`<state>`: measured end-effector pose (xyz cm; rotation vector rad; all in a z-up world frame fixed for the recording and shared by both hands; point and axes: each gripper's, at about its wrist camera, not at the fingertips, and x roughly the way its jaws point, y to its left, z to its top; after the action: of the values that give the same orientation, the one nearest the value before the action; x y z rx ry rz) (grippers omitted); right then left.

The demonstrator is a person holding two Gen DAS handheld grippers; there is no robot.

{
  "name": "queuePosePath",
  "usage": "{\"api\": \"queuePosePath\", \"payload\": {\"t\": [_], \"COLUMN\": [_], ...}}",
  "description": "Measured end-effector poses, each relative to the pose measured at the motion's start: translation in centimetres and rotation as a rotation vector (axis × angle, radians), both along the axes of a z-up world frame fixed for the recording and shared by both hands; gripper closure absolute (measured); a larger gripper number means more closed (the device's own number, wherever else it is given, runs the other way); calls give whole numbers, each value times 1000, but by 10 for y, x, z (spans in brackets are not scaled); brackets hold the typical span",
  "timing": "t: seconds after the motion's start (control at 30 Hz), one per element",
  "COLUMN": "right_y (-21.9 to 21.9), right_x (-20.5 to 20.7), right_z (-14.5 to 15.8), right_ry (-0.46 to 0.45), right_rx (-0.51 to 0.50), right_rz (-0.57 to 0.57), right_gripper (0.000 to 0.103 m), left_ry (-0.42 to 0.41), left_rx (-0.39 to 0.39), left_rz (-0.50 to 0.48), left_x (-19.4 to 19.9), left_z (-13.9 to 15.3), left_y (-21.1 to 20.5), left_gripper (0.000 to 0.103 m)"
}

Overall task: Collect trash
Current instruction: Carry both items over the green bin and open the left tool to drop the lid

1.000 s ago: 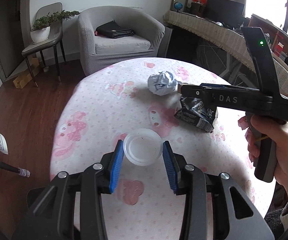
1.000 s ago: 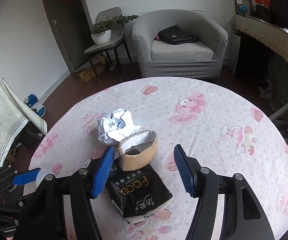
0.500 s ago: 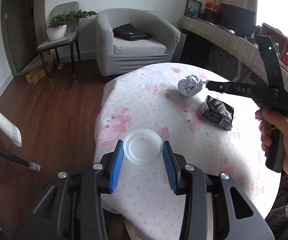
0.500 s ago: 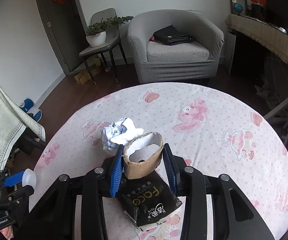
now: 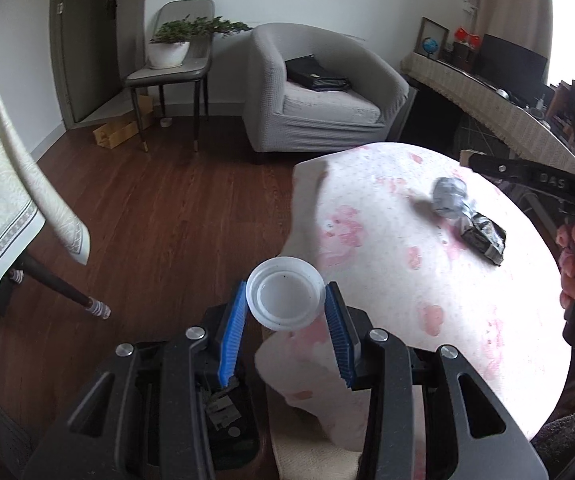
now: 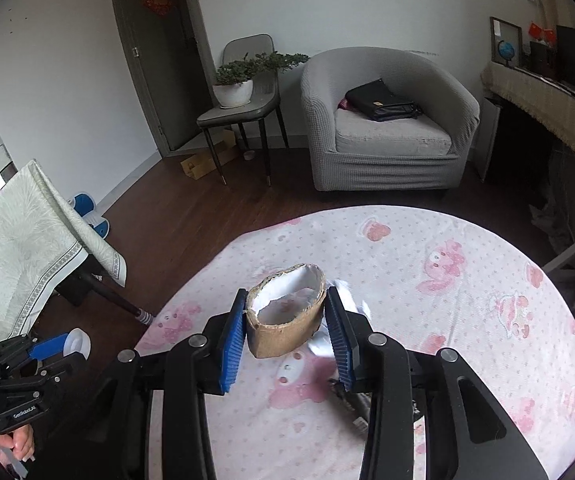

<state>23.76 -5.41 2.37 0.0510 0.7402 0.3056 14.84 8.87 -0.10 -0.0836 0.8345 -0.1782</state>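
While a second before both pieces sat on the table (image 6: 467, 292), the left gripper (image 5: 285, 300), low in its frame, now held the white lid (image 5: 285, 298) clamped past the table edge. The right gripper (image 6: 285, 320) had closed on the torn paper cup (image 6: 285, 316) at frame centre. Two pieces were collected; the crumpled paper (image 5: 449, 198) and black wrapper (image 5: 485, 238) remained on the cloth.

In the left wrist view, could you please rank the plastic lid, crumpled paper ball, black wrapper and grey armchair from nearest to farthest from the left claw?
1. Plastic lid, held in the left claw.
2. Black wrapper, right, on the table.
3. Crumpled paper ball, just beyond.
4. Grey armchair, across the floor.
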Motion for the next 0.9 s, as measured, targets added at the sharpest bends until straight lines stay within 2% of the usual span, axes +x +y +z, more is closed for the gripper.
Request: {"api": "queuePosePath", "payload": {"t": [0.2,0.47,0.9], "right_y": [41,99,179], "right_x": [-5,-13,-14], "right_z": [9,15,4], "right_ry": [-19,-30,18], "right_rx": [1,7,18], "right_rz": [92,213,355], "right_gripper": [64,64,64], "left_ry": [28,105,231], "left_rx": [-14,1,50], "left_rz": [63,140,176], "left_x": [-4,-7,-13], "left_z": [-11,-44,-96], "left_y": [36,79,120], "left_gripper": [61,61,61]}}
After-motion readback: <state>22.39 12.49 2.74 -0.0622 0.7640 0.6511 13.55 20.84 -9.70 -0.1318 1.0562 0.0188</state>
